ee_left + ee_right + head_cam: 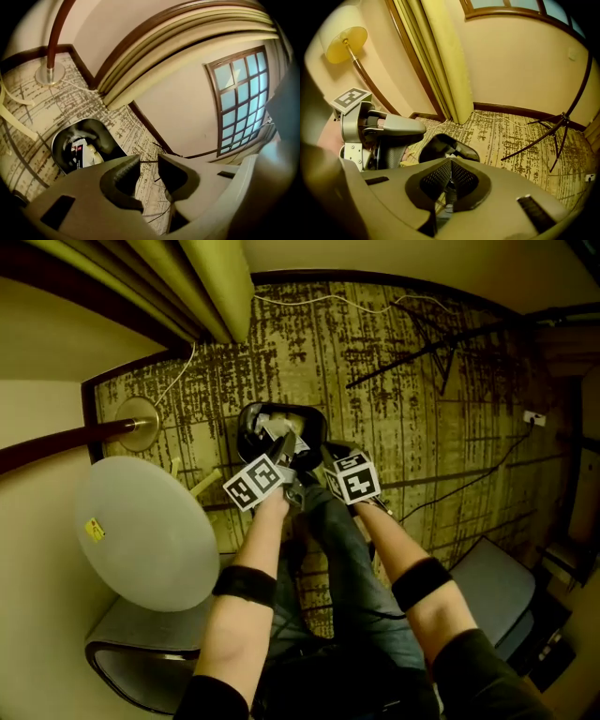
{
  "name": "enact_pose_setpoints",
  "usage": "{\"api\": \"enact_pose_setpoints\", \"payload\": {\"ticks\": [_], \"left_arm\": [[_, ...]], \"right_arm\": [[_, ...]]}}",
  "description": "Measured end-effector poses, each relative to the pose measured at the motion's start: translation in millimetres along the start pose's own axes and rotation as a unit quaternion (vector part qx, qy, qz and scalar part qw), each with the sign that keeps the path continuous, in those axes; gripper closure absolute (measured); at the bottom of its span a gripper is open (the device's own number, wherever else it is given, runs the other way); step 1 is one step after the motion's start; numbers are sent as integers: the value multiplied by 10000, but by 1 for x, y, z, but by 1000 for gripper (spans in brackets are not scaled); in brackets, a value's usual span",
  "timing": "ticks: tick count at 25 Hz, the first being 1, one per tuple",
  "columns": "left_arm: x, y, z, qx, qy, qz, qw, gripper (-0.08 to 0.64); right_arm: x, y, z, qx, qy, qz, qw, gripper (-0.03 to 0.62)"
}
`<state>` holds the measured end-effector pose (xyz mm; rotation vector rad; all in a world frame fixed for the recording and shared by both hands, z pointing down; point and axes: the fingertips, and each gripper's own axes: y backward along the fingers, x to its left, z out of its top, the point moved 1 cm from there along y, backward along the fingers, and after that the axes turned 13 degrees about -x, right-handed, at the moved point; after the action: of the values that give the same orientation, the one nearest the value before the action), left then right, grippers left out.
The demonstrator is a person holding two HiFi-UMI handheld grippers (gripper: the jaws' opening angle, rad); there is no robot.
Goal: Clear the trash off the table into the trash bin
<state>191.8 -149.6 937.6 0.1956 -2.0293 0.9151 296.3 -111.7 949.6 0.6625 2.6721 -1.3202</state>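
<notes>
the drop into the trash bin [101,131] looks finished, or nearly so; both tools hang over the black bin, which stands on the patterned carpet just beside the round white worktop [150,549]; the left tool [149,161] is released, its jaws apart with only carpet showing between them; down inside the bin lies the trash [83,151], a white wrapper with a red mark among other pale scraps; the right tool [450,163] is clenched, its jaws meeting at the tips, and nothing can be made out held in them; in the head view the worktop is almost bare, with only a small yellow item [94,529] near its left edge, and whether that is trash or a sticker is too small to tell; the step in hand reads as leaving the bin after a release; the next move probably calls for turning both tools towards the worktop, checking the yellow item, and, if it is loose trash, opening a tool over it, pinching it at the edge and carrying it across to the bin
</notes>
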Motion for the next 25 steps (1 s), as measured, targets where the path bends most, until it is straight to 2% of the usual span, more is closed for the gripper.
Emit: {"api": "enact_pose_setpoints", "payload": {"ticks": [2, 3, 7, 10, 15, 18, 22, 25], "left_arm": [[-26, 28, 18, -104, -284, -109, 9995, 522], [-40, 44, 26, -139, -433, -179, 9988, 546], [-95, 111, 59, -279, -1034, -440, 9933, 558], [-118, 162, 92, -551, -1425, -385, 9875, 558], [-122, 252, 149, -1290, -1852, 127, 9741, 558], [-119, 303, 173, -1703, -1848, 423, 9670, 558], [-111, 373, 198, -2261, -1716, 882, 9548, 558], [-94, 427, 206, -2637, -1767, 1374, 9383, 558]], "right_arm": [[14, 21, 19, -51, 16, 0, 10000, 592], [22, 32, 29, -89, 26, 10, 10000, 592], [56, 78, 79, -336, 139, 110, 9993, 592], [87, 105, 121, -548, 280, 264, 9978, 592], [150, 132, 169, -776, 605, 721, 9925, 592], [194, 144, 195, -844, 922, 1099, 9860, 592], [260, 152, 224, -867, 1456, 1759, 9697, 592], [309, 155, 232, -835, 1817, 2285, 9528, 592]]}}
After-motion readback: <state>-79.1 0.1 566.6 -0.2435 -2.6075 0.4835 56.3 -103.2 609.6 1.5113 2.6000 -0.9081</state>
